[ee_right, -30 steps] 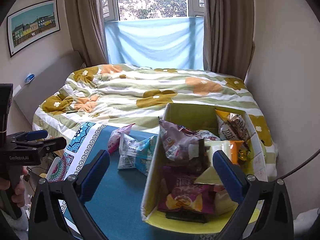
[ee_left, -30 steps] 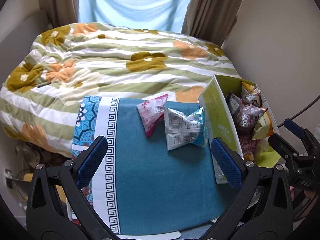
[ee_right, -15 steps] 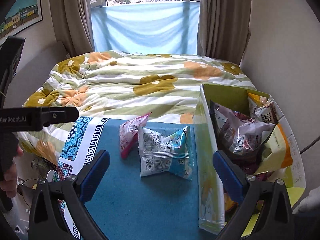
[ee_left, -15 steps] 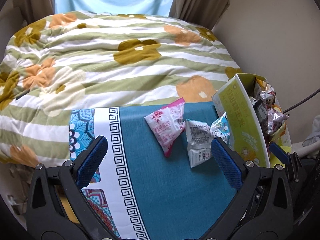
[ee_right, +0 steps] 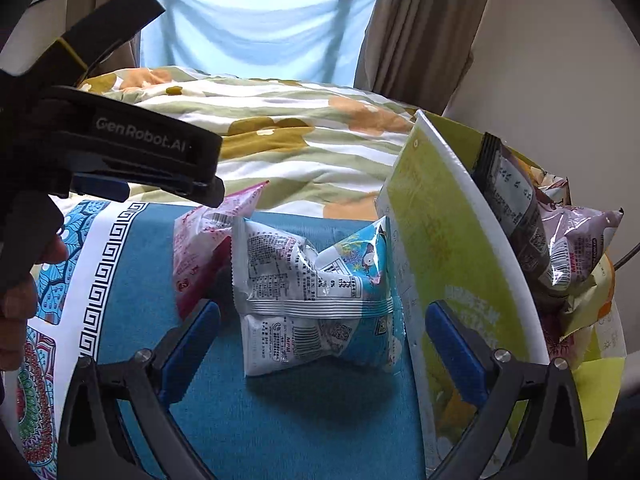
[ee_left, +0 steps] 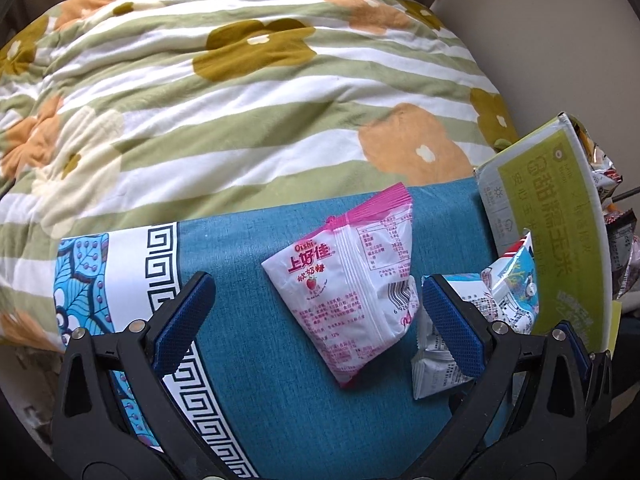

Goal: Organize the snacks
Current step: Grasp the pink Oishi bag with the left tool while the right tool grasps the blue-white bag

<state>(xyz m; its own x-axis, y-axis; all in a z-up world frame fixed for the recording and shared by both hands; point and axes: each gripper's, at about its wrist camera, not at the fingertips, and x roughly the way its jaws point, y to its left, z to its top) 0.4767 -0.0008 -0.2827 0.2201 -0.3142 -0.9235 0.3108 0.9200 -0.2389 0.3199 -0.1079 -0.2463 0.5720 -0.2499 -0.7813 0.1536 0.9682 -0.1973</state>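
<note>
Pink-and-white foil candy packet beside blue-and-white foil snack packet, both on teal cloth-covered table. Green cardboard box holds further packets. Left tongs and right tongs released, empty.

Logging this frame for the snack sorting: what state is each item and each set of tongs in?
Left tongs: open, empty, over the pink packet.
Right tongs: open, empty, around the blue packet.
Pink packet: sealed, flat on the teal cloth.
Blue packet: sealed, crumpled, beside the box.
Green box: open, holding snacks.
</note>
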